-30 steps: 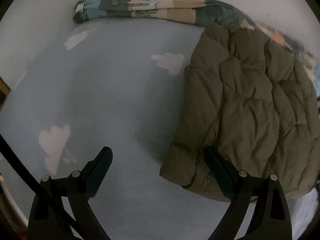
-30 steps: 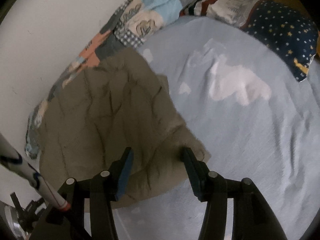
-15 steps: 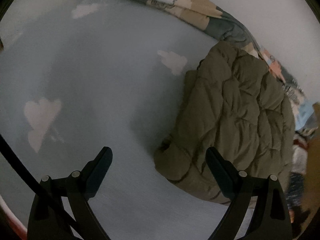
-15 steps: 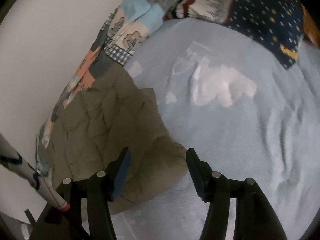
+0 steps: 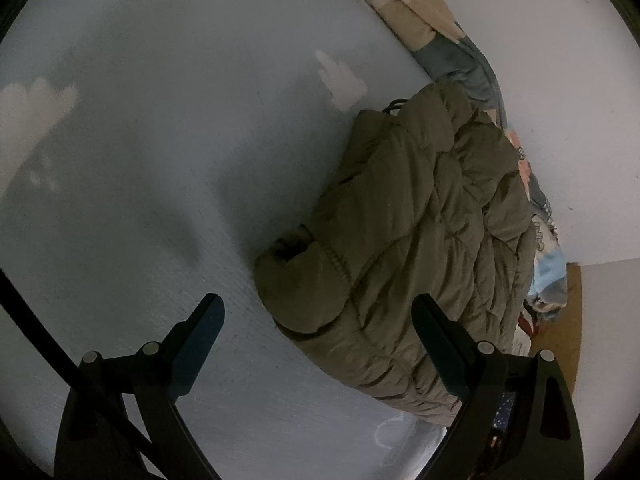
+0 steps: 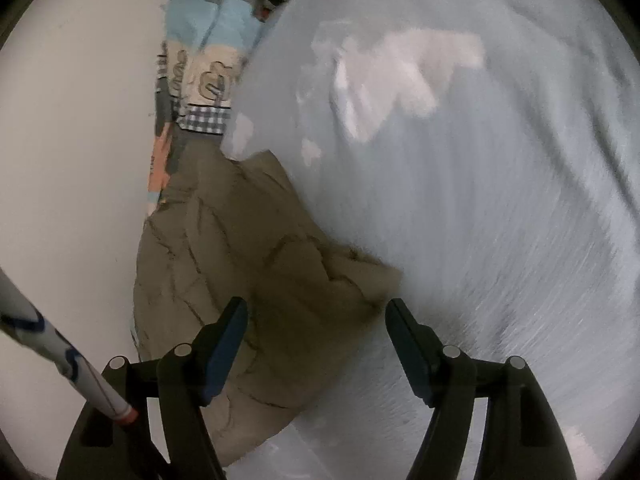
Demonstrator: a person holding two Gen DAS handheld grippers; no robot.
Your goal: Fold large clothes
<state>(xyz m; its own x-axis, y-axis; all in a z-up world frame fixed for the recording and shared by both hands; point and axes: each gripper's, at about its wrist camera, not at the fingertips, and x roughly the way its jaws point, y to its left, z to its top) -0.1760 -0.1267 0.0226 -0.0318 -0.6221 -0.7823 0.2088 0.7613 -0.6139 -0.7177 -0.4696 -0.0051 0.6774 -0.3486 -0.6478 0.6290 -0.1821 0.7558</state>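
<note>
The olive quilted jacket [image 5: 416, 240] lies folded into a thick bundle on the pale blue bedsheet [image 5: 160, 160], and everything else is placed from it. In the left wrist view, white cloud prints [image 5: 32, 100] sit on the sheet well to the left of the jacket, and another cloud print [image 5: 340, 76] lies just beyond its far end. The left gripper [image 5: 318, 320] hangs over the jacket's near edge with its jaws spread wide and nothing between them; its left finger is over bare sheet, its right finger over the jacket's quilting. Along the jacket's far side a patchwork quilt [image 5: 440, 28] runs against the white wall [image 5: 560, 80]. In the right wrist view, the wall [image 6: 72, 120] is left of the jacket [image 6: 248, 260], with the patchwork quilt [image 6: 200, 80] beyond it along the wall. The right gripper [image 6: 316, 320] sits above the jacket's near corner, jaws apart and holding nothing. To the right of the jacket the bedsheet [image 6: 500, 220] stretches away, blurred, with a large white cloud print [image 6: 400, 76] on it.
</note>
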